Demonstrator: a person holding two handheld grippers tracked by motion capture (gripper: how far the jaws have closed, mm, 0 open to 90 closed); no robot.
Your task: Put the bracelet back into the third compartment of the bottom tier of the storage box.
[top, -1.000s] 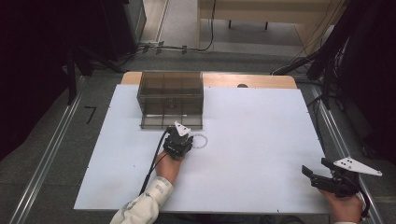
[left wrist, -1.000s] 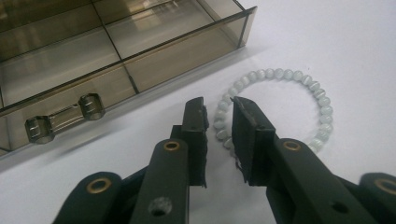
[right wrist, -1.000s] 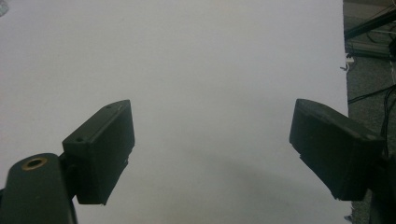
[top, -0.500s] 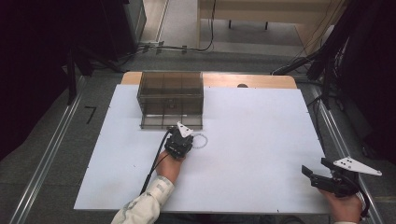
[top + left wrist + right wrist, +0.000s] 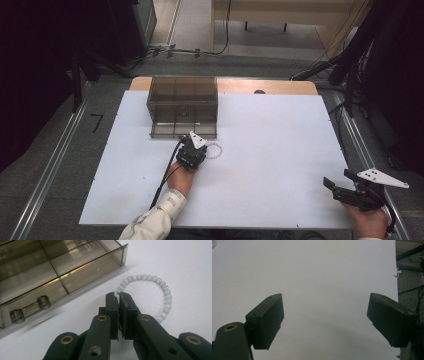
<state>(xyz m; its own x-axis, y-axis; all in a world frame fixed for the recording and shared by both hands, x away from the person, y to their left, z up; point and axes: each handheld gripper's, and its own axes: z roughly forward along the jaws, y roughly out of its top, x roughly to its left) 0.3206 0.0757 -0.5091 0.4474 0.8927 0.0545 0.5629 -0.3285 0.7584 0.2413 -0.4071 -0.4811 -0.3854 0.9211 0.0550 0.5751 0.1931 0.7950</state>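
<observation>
A bracelet of pale white beads (image 5: 165,287) lies as a ring on the white sheet, just in front of the smoky clear box (image 5: 50,265). My left gripper (image 5: 118,296) has its jaws pressed together at the ring's near left edge, and a bead sits right at the tips. From above, the left gripper (image 5: 205,149) is by the box's front right corner, with the bracelet (image 5: 216,151) to its right. My right gripper (image 5: 328,183) rests at the sheet's near right corner. In its own view the right gripper (image 5: 324,317) stands wide open over bare sheet.
The smoky box (image 5: 182,105) with several compartments stands at the back left of the white sheet (image 5: 280,140); a small handle (image 5: 27,310) shows on its front. Metal rails run along both sides of the table. Cables lie on the floor behind.
</observation>
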